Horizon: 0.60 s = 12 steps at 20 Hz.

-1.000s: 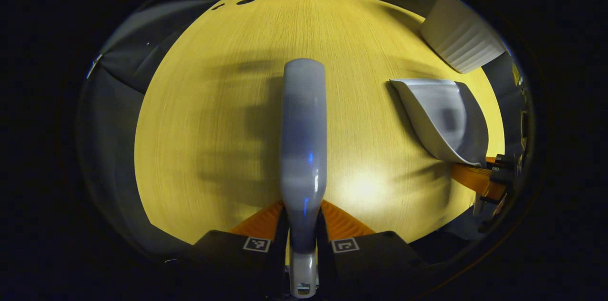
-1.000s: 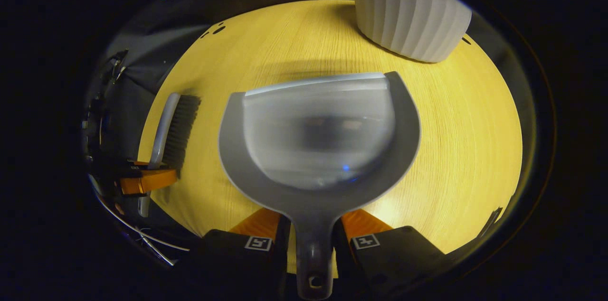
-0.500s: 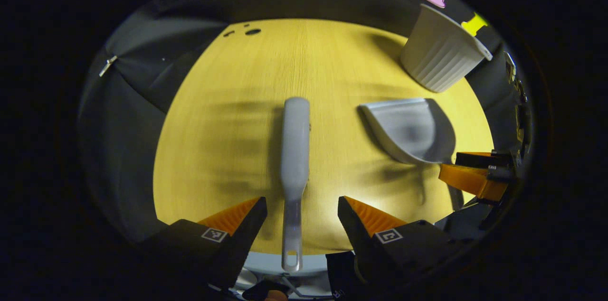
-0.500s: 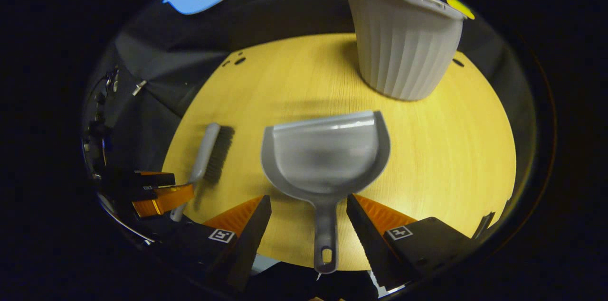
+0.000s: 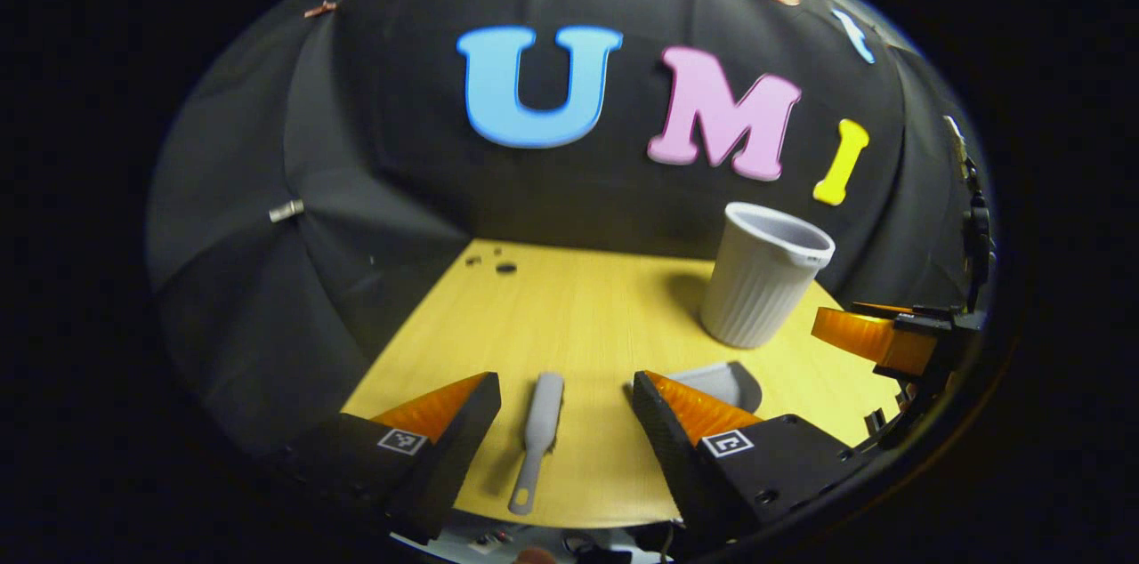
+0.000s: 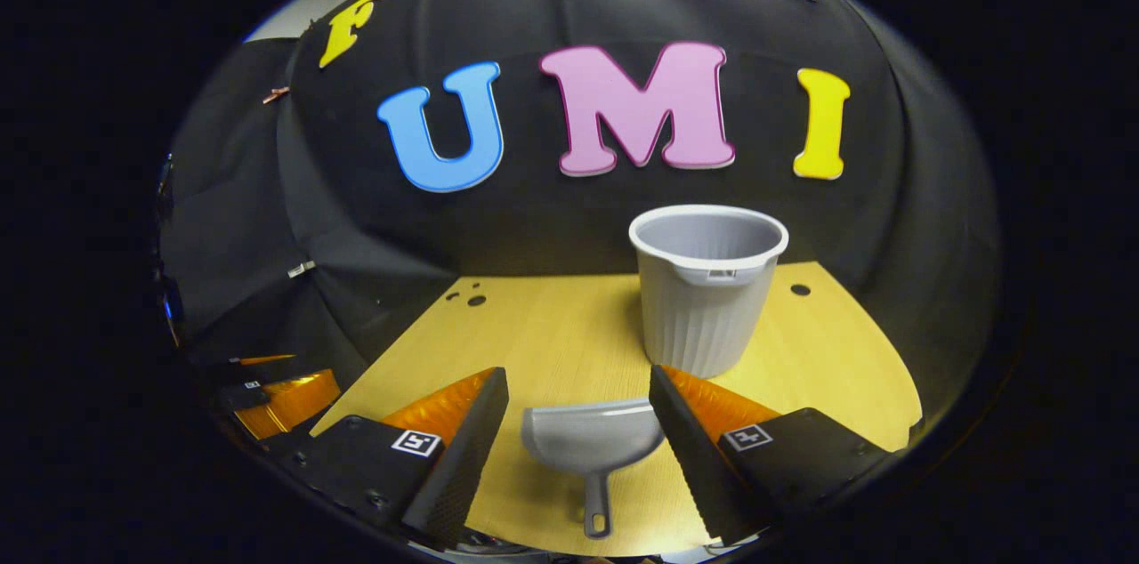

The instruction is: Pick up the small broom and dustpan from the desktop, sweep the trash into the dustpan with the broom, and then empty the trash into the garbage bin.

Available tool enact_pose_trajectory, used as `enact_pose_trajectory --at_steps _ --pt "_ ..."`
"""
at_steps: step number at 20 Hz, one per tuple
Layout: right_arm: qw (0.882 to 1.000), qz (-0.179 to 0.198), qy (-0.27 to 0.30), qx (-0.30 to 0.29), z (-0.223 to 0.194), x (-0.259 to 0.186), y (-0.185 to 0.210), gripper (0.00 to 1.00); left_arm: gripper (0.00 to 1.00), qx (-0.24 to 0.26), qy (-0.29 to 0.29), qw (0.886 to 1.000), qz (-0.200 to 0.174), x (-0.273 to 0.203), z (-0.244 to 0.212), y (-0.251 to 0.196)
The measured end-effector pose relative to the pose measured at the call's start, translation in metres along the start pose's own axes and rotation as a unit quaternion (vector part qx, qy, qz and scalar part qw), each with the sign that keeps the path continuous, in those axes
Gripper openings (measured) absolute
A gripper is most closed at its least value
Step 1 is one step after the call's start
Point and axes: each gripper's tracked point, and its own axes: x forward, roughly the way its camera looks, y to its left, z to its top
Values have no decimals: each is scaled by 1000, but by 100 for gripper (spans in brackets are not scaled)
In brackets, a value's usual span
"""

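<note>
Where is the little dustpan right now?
In the right gripper view the dustpan lies flat on the yellow desktop, between that open gripper's fingers, just in front of the ribbed garbage bin.

Colour-wise it's a pretty limited palette here. The desktop [image 6: 552,324] is a warm yellow wood look with fine straight grain lines running along it, plus a few small dark holes [image 6: 470,299] near the far left corner and another one off to the right. The garbage bin [image 6: 703,297] is pale grey with vertical ribbing down its sides and a smooth plain rim. The dustpan [image 6: 589,439] is grey too, lighter and a bit glossy inside the scoop, handle the same grey. The broom [image 5: 538,431] shows a light grey back and handle. Each gripper body carries a little black-and-white square marker [image 6: 416,442].
</note>
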Motion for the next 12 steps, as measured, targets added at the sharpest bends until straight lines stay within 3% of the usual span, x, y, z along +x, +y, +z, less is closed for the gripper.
enact_pose_trajectory --at_steps 3,7,12 --pt "1000 3 -17 -26 2 -15 4 98 96 11 -55 998 -13 -22 24 -15" --pt "1000 8 2 -26 -15 -18 6 99 95 11 -91 996 -12 -44 36 -25" --pt "1000 6 -6 -22 -8 -27 11 98 96 -23 -82 996 -12 -37 32 -25"
